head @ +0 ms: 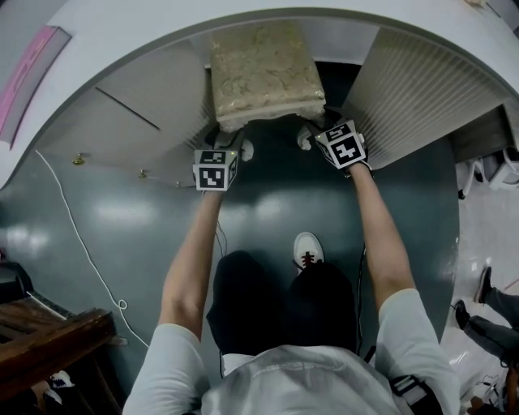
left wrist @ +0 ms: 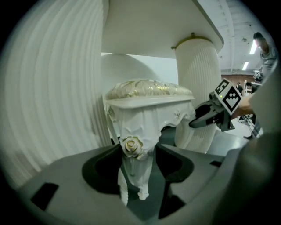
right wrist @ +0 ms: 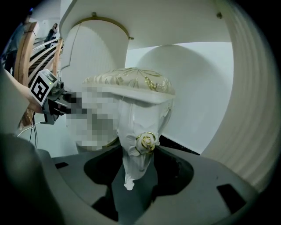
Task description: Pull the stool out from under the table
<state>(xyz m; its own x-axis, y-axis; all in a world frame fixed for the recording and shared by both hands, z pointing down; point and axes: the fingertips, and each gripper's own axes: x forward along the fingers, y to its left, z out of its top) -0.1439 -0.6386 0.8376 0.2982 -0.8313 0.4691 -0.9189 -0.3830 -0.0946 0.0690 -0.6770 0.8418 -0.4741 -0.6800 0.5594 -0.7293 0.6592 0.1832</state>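
Left hand-held gripper (left wrist: pixel 137 153): jaws closed on a near leg of the stool (left wrist: pixel 149 112), at its gilt rose (left wrist: pixel 131 146).
Right hand-held gripper (right wrist: pixel 139 151): jaws pressed on the other near leg, likewise at a rose.
Stool: white frame, gold-patterned cushion; stands in the gap between two fluted pedestals, beneath the counter (head: pixel 243 16).
Pedestals: one (head: pixel 422 89) just beside the stool on each side.
Floor (head: pixel 122 219): dark green, glossy; white cable (head: pixel 81 243) trails at left.
Person (head: pixel 284 381): arms stretched forward, white shoe (head: pixel 307 249) between them.
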